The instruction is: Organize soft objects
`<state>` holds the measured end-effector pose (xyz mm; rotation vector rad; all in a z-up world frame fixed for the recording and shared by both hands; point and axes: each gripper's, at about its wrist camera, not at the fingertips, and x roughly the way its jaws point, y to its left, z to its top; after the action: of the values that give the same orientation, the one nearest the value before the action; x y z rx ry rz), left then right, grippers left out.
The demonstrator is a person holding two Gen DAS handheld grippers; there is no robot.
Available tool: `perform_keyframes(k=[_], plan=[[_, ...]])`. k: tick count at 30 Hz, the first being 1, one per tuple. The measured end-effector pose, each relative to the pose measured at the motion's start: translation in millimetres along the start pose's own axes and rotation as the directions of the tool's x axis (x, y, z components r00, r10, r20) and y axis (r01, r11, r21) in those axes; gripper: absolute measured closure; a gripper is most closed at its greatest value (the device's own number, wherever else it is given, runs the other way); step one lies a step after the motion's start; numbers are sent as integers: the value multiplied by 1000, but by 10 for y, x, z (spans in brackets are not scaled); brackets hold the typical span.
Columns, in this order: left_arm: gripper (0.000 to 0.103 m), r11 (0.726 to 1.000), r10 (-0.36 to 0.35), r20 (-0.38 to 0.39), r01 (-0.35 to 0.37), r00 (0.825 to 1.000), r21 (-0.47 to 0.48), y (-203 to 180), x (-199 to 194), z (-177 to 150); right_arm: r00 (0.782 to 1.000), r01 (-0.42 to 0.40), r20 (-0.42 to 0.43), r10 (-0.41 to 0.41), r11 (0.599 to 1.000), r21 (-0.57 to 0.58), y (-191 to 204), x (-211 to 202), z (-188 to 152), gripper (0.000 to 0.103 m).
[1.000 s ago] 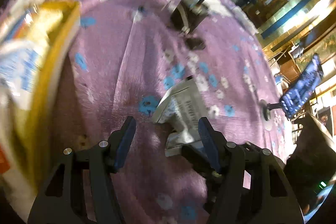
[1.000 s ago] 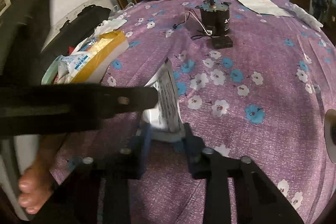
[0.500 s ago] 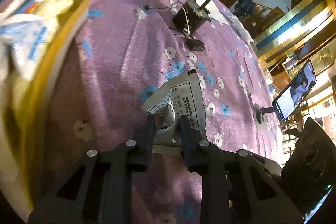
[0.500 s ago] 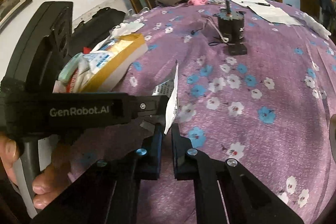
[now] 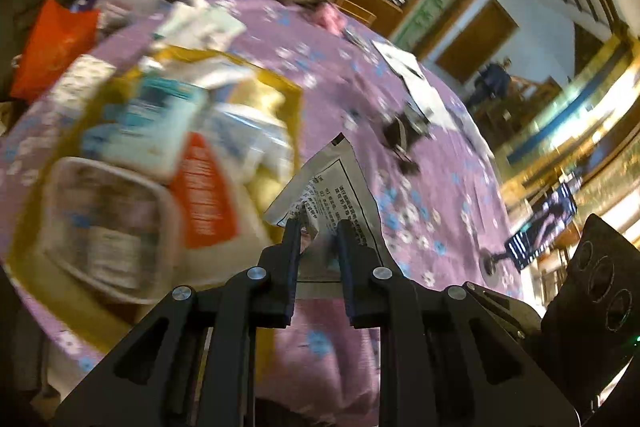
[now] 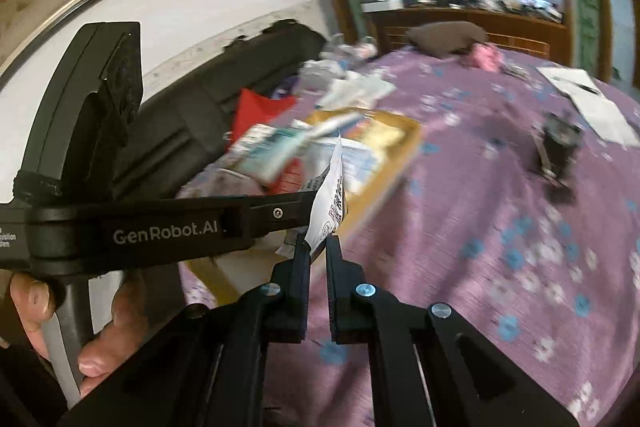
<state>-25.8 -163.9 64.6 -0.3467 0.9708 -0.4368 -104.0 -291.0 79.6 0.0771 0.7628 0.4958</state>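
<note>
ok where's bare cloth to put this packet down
Bare: the purple cloth between the yellow box and the black motor, and the near stretch in front of the grippers. Crowded: the box itself, piled with packs, and the clutter behind it.

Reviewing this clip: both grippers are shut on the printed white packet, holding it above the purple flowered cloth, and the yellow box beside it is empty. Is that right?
Not quite. The yellow box is not empty: it is full of packets and pouches, as the left wrist view shows. The rest holds: the left gripper and the right gripper are both shut on the printed white packet, above the purple flowered cloth.
</note>
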Motion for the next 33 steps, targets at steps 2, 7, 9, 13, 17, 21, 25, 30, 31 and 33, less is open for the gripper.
perform_keyframes(k=[2,7,9,13,17,21,25,30,31,33], plan=[[85,1000,19,17,-19,1000,-22,155,-89,67,1000,-28,-3,28,1000,-7,94,113,79,98],[85,995,60,35,-57,998,-81,448,-141,245,996,-89,-23,90,995,32,157,446,297,98],[85,993,68,40,-64,997,-95,529,-137,293,994,-103,-27,105,993,52,159,541,347,98],[85,994,64,28,-61,998,-87,620,-86,320,995,-97,-29,100,992,77,149,608,332,94],[85,998,36,27,-34,999,-61,601,-57,300,998,-20,-56,27,994,107,86,670,268,81],[57,998,44,46,-42,998,-44,572,-128,238,999,19,-44,-13,990,138,19,572,222,43],[55,999,31,75,-29,997,-23,535,-273,150,998,33,-61,-24,988,151,50,490,95,43],[55,996,91,104,-92,990,6,461,-451,-39,995,90,-62,-83,989,116,228,340,-71,43],[55,995,98,102,-98,990,-1,452,-488,-106,993,107,-65,-100,988,114,270,311,-100,43],[55,994,105,96,-105,990,-8,439,-533,-190,991,125,-67,-118,986,113,330,265,-145,43]])
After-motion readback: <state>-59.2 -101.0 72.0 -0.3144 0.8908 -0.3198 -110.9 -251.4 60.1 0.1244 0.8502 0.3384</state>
